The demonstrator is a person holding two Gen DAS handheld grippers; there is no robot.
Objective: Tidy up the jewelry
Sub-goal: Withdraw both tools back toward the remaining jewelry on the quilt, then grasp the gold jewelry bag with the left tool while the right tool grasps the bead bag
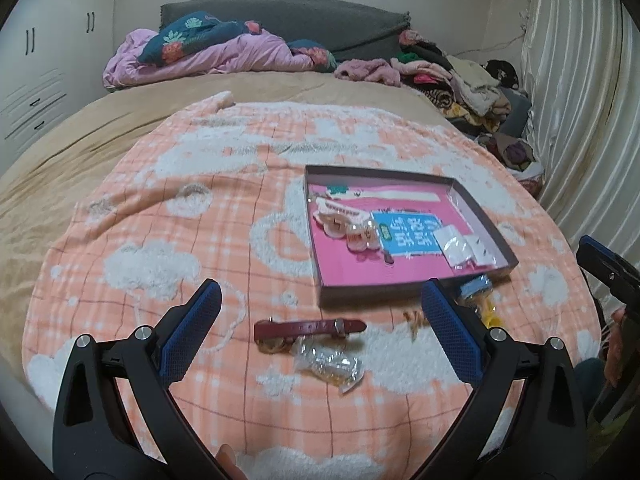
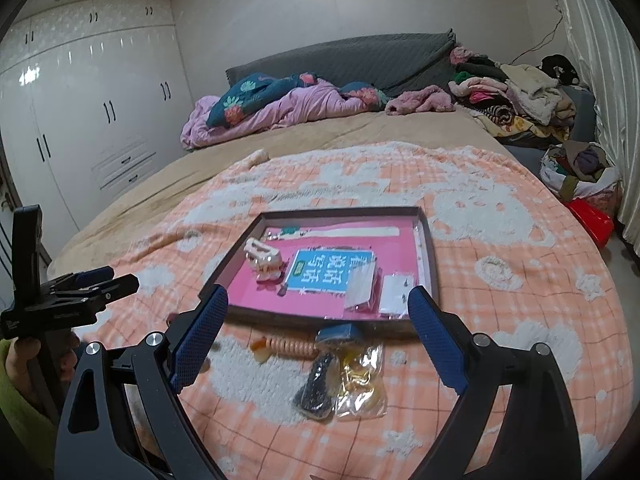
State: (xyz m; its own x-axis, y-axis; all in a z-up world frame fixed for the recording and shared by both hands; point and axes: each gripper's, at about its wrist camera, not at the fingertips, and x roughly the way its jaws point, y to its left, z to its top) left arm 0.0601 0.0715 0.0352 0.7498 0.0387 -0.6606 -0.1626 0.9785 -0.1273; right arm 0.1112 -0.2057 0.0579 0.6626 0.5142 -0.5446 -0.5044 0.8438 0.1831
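Lying on fluffy blanket [image 1: 168,240]: leather strap [image 1: 310,326].

Left gripper [image 1: 322,298]: both black arms reach forward and downward, the blue-padded fingers [image 1: 450,332] spread wide with nothing between them. A fingertip [image 1: 228,460] of the holding hand shows at the near edge. Right gripper [image 2: 318,306]: same downward tilt, its blue pads [image 2: 200,340] likewise set wide apart and gripping nothing. In the right wrist view the left gripper appears at far left, held by a hand [image 2: 24,356] in a green sleeve [image 2: 20,412].
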